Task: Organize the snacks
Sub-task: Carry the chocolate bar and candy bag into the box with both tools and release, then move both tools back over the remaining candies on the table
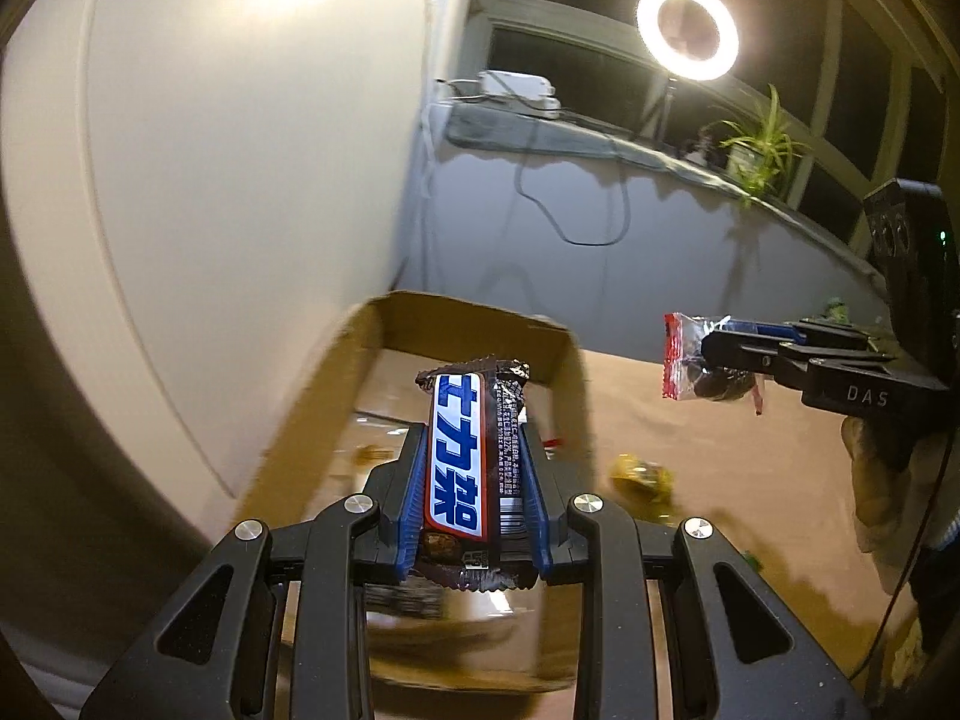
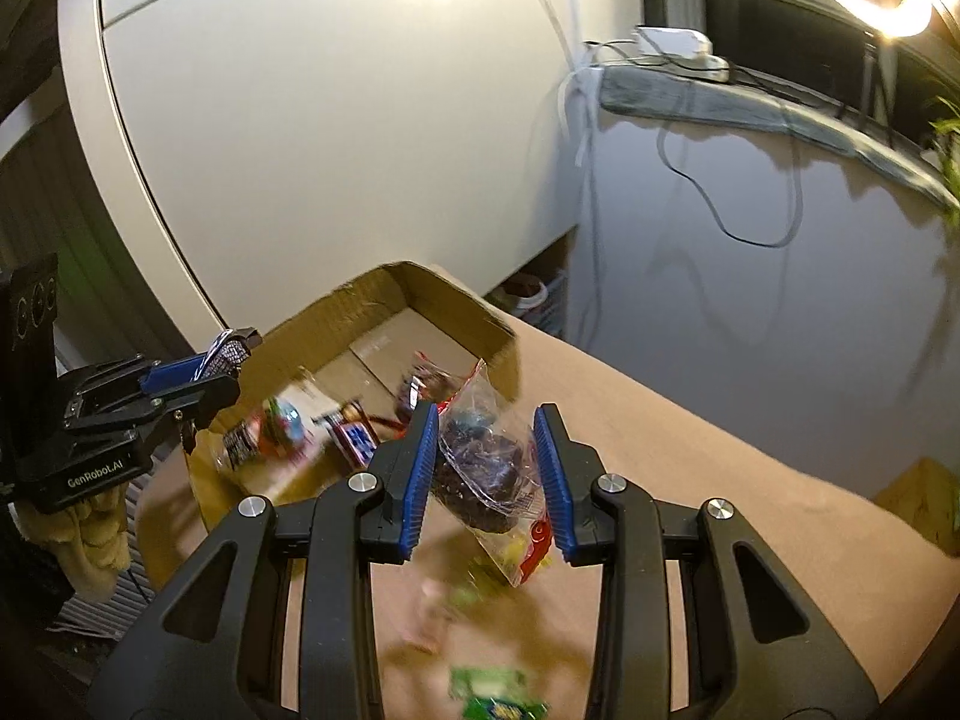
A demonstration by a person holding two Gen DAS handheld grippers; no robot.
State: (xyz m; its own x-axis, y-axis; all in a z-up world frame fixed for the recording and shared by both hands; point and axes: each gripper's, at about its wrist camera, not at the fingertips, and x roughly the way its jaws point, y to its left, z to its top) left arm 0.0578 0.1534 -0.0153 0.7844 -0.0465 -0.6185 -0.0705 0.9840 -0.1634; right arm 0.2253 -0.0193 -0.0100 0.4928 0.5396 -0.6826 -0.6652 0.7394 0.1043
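My left gripper (image 1: 474,450) is shut on a brown chocolate bar (image 1: 474,468) with a blue and white label, held upright above the open cardboard box (image 1: 480,324). My right gripper (image 2: 486,456) is shut on a clear snack packet (image 2: 486,468) with dark pieces and red trim, just right of the cardboard box (image 2: 420,294). In the left wrist view the right gripper (image 1: 708,360) shows at the right with the clear packet (image 1: 690,360) in it. From the right wrist camera, the left gripper (image 2: 228,366) appears at the box's left edge.
Several wrapped snacks (image 2: 288,426) lie inside the box. A yellow wrapped snack (image 1: 642,477) and a green packet (image 2: 492,690) rest on the tan table (image 2: 720,468). A white cabinet (image 2: 336,120) stands behind the box. A ring light (image 1: 687,30) and a plant (image 1: 762,144) are at the window sill.
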